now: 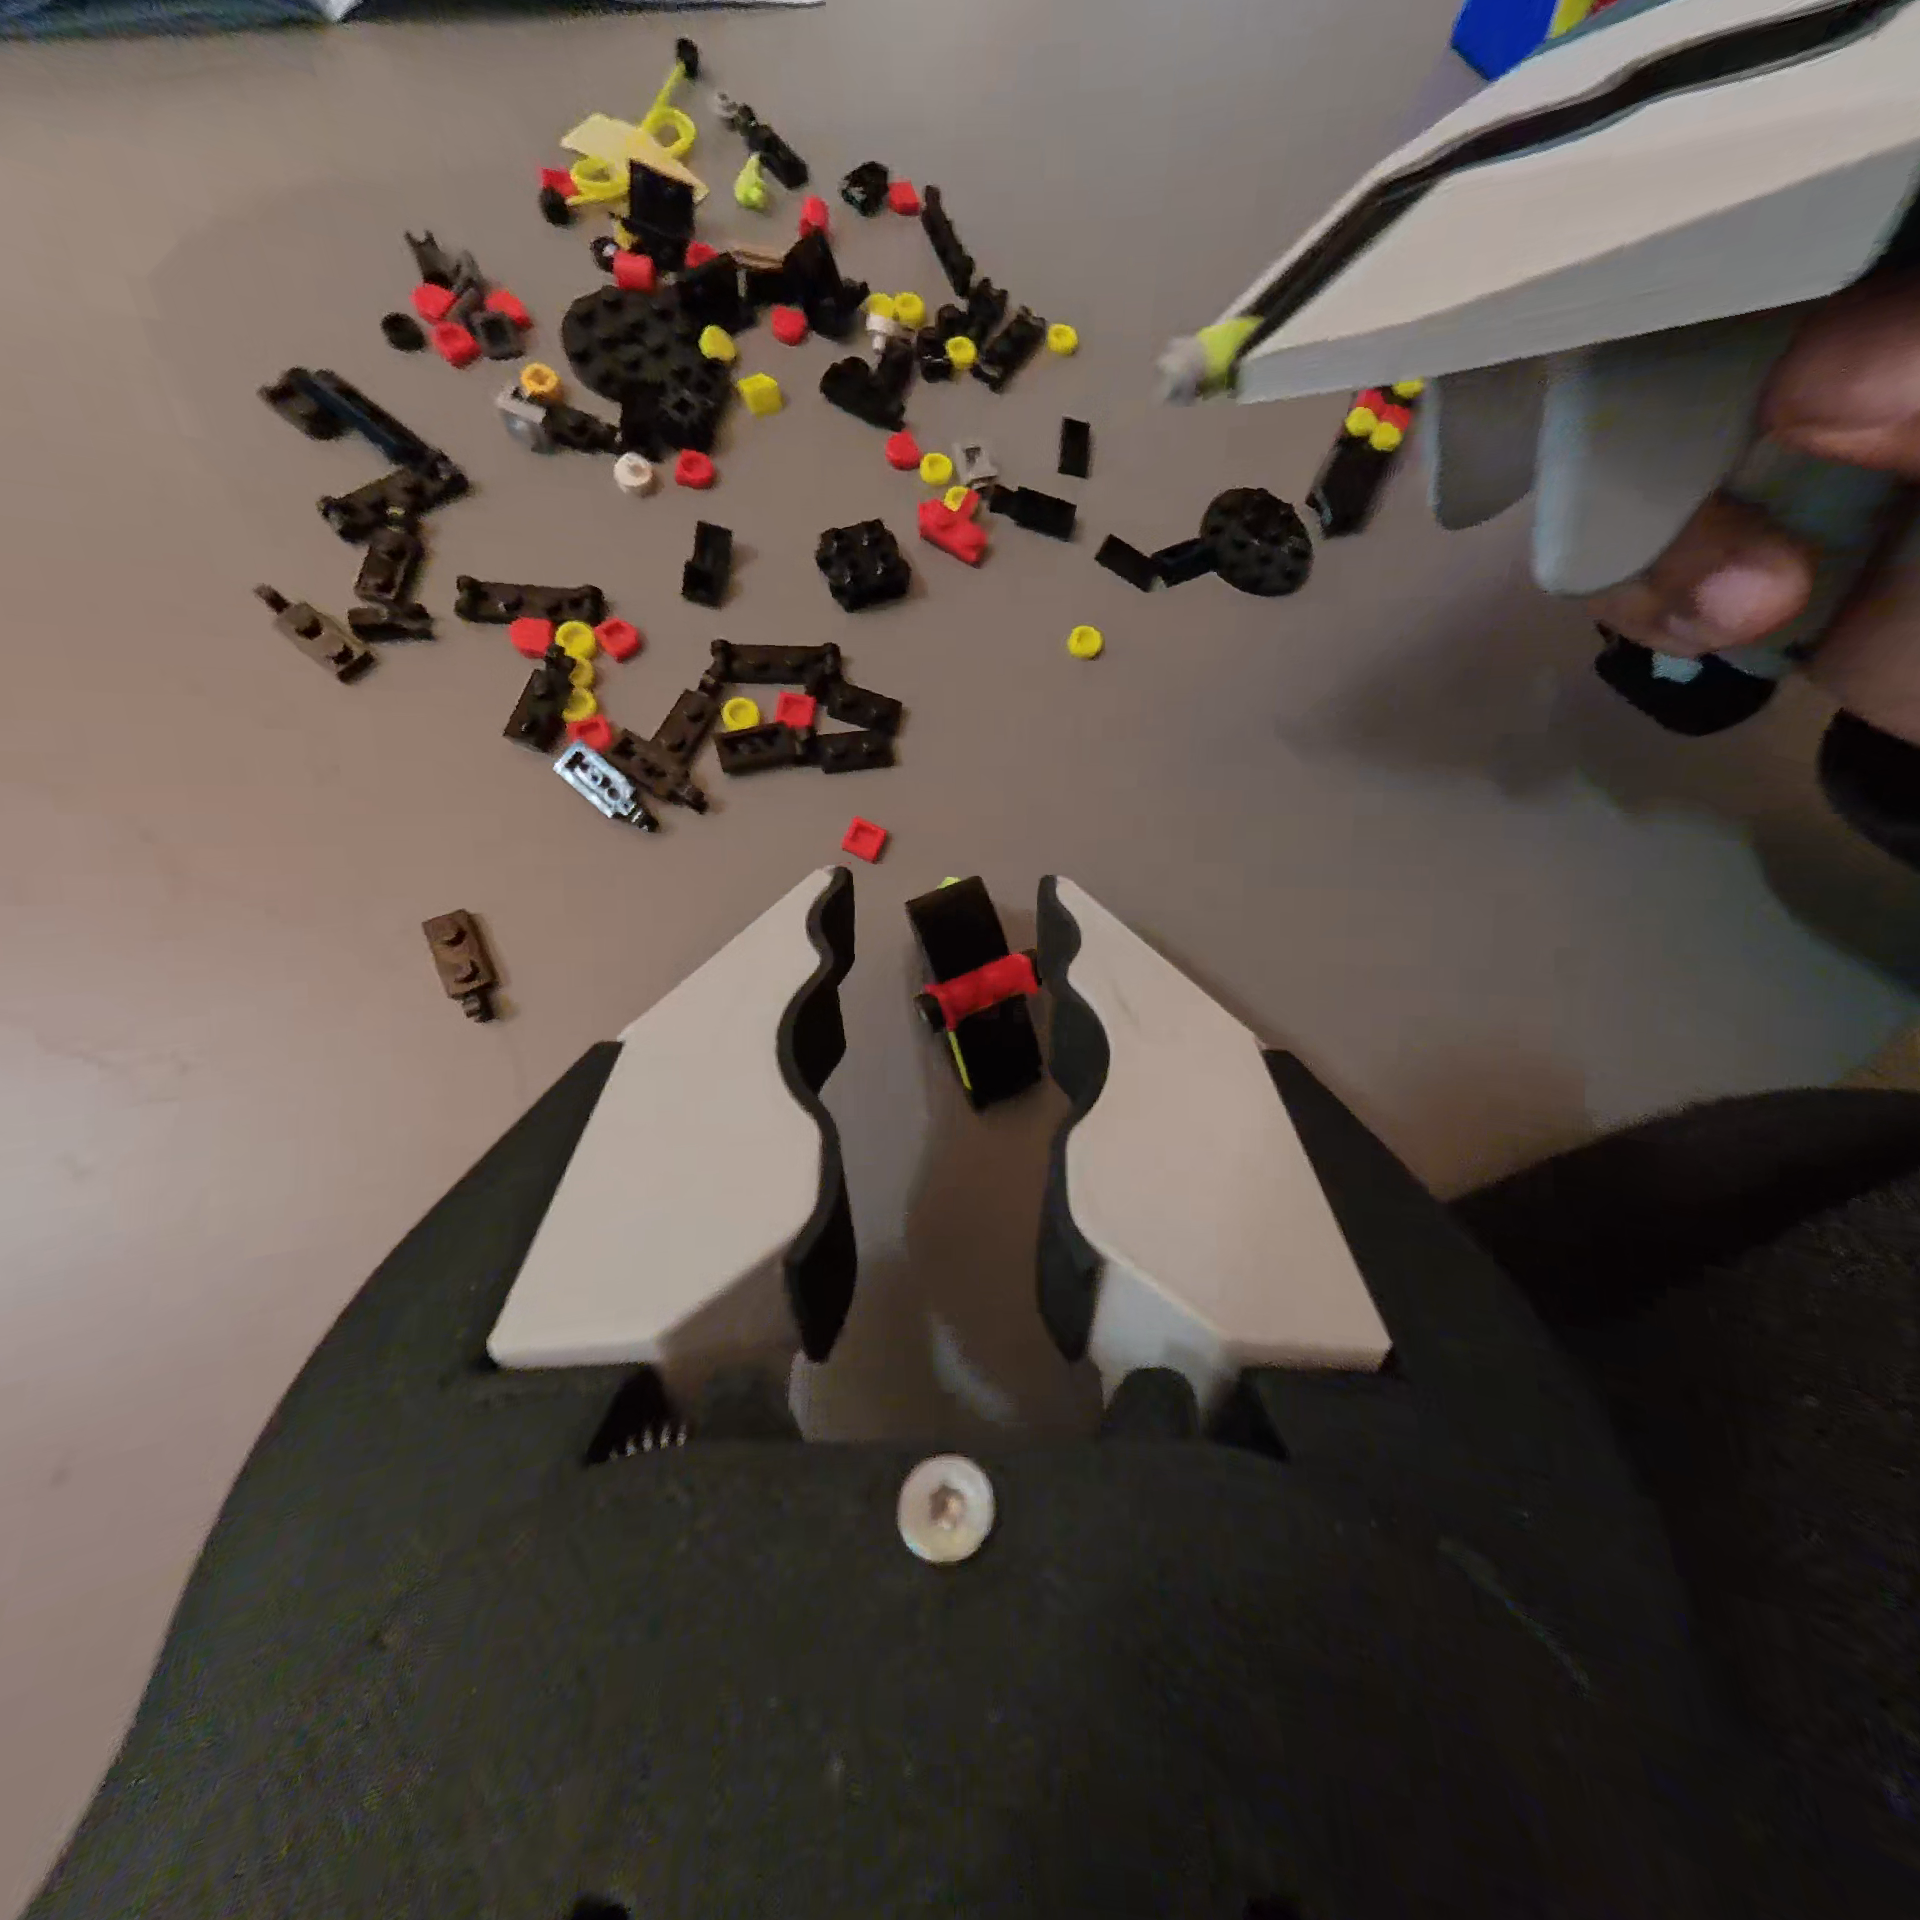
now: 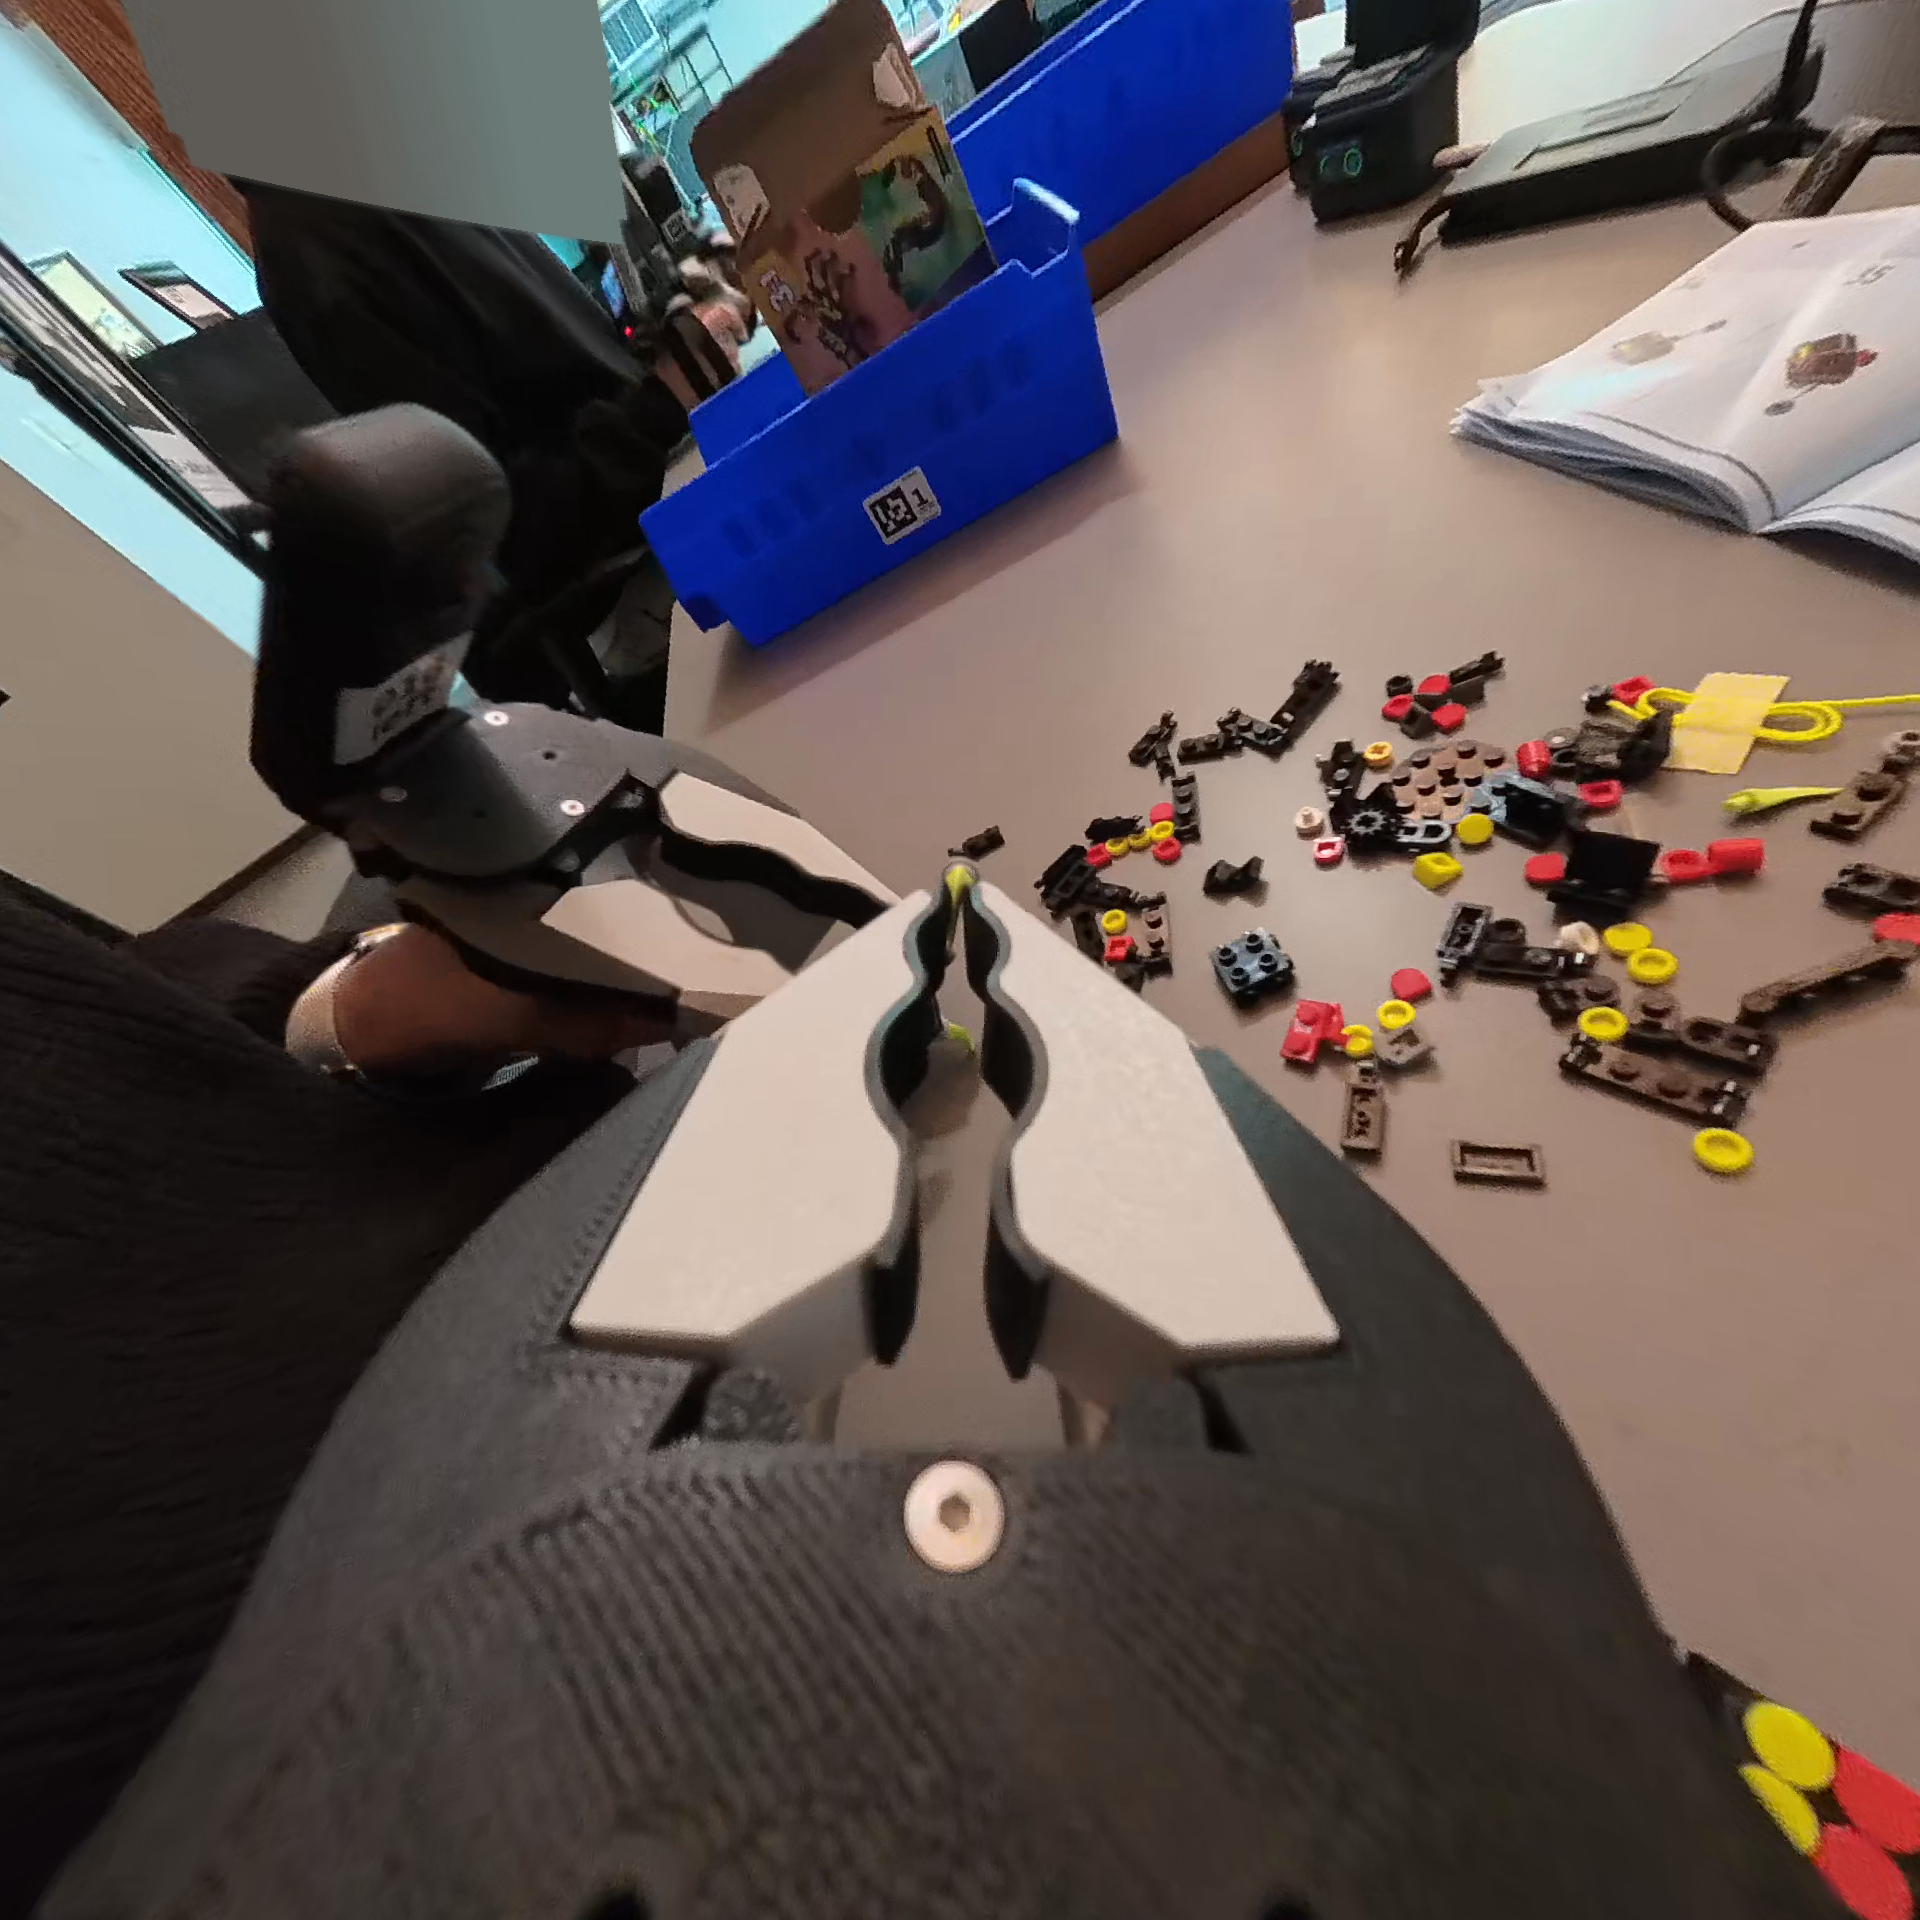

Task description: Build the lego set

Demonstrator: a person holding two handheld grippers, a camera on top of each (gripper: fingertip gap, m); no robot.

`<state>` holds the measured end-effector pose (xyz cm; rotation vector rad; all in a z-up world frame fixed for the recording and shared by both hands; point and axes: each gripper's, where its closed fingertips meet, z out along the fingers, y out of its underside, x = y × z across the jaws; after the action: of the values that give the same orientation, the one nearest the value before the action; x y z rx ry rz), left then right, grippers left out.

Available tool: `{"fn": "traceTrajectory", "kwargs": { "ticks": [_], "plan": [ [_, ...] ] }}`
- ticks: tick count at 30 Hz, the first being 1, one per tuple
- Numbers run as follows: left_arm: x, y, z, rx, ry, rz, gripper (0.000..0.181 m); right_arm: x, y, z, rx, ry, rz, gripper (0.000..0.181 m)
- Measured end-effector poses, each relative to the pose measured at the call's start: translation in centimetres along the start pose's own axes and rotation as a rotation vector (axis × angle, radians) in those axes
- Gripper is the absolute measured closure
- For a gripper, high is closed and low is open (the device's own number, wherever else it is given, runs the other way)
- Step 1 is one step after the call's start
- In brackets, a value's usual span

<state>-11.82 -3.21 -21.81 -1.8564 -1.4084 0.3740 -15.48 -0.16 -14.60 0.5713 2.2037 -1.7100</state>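
My left gripper (image 1: 943,888) is open and low over the grey table (image 1: 1247,935). A small black assembly with a red band (image 1: 977,997) lies between its fingers, close to the right finger. My right gripper (image 2: 958,899) is shut on a small lime-green piece (image 2: 956,883), which sticks out at the tips. In the left wrist view the right gripper (image 1: 1226,364) hangs at the upper right above the table, with the lime piece (image 1: 1221,348) at its tip. The left gripper also shows in the right wrist view (image 2: 758,951), just left of my right fingertips.
A spread of loose black, red and yellow bricks (image 1: 675,416) lies ahead of the left gripper and shows in the right wrist view (image 2: 1507,883). A blue bin (image 2: 883,488) holding a box stands behind. An open instruction booklet (image 2: 1714,416) lies at the far right. Some 9 cm of space lies between my two pairs of fingers.
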Motion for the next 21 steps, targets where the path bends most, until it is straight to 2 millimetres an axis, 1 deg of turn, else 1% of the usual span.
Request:
{"fn": "traceTrajectory", "kwargs": {
  "ticks": [2,4,8,10,13,16,21],
  "plan": [
    [0.0,0.2,0.2,-0.016,0.001,-0.034,0.151,0.3,-0.4,-0.5,0.015,0.021,-0.011,0.181],
    [-0.2,0.6,0.4,-0.049,-0.045,-0.033,0.151,0.8,-0.8,-1.0,0.031,0.043,-0.01,0.181],
    [-0.9,0.8,0.0,-0.082,-0.159,-0.031,0.157,0.3,-1.6,-1.5,0.067,-0.006,0.018,0.181],
    [-0.6,0.8,0.1,-0.084,-0.17,-0.049,0.163,0.3,-2.0,-1.6,0.084,-0.031,0.037,0.181],
    [-0.6,0.9,0.1,-0.091,-0.197,-0.064,0.164,0.2,-2.3,-1.7,0.105,-0.076,0.088,0.181],
    [-0.9,1.0,-0.2,-0.098,-0.219,-0.074,0.163,0.2,-2.7,-1.9,0.131,-0.09,0.108,0.181],
    [-1.8,1.4,-0.7,-0.121,-0.243,-0.095,0.148,0.2,-2.7,-1.5,0.118,-0.072,0.085,0.181]
  ]
}}
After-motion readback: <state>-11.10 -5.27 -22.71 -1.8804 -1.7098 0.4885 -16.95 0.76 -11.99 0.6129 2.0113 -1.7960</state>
